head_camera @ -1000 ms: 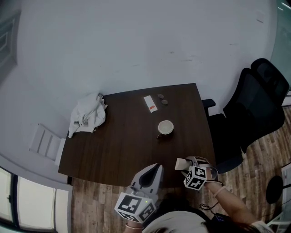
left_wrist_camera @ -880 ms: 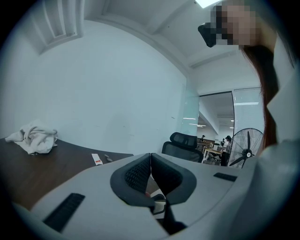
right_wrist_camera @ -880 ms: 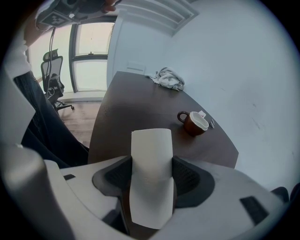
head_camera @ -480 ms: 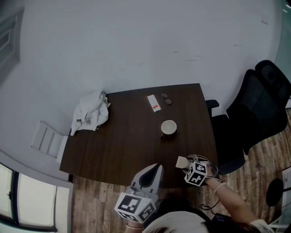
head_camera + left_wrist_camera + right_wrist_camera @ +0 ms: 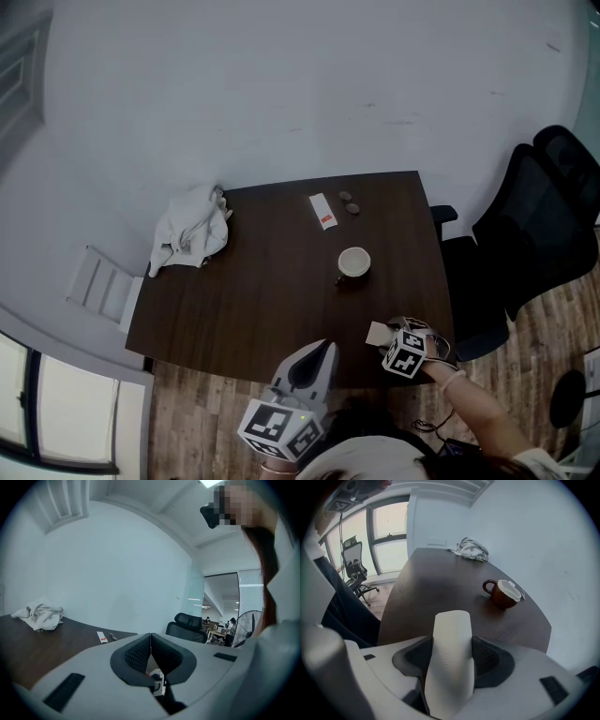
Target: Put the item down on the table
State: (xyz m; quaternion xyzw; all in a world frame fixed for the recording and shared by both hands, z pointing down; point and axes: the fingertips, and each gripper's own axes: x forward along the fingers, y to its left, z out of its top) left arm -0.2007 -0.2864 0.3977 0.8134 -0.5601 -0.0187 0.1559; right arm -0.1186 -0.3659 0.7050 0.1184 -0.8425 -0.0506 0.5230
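Note:
My right gripper point(image 5: 386, 339) hovers over the near right corner of the dark wooden table point(image 5: 262, 300), shut on a folded white paper napkin point(image 5: 451, 658) that stands up between its pads; in the head view the napkin point(image 5: 378, 332) pokes out to the left of the marker cube. In the right gripper view the tabletop point(image 5: 436, 588) lies just beyond the napkin. My left gripper point(image 5: 309, 361) hangs off the table's near edge, jaws pressed together with nothing between them point(image 5: 151, 656).
A brown cup point(image 5: 353, 263) point(image 5: 502, 593) with a white inside stands right of centre. At the far left lies a crumpled white cloth point(image 5: 191, 232). A white sachet point(image 5: 322, 210) and two small round pieces point(image 5: 350, 202) sit at the far edge. A black office chair point(image 5: 534, 225) stands to the right.
The head view has drifted, so the table sits slightly lower and more to the right. The right gripper stays over the near right corner with the napkin; the left has barely moved.

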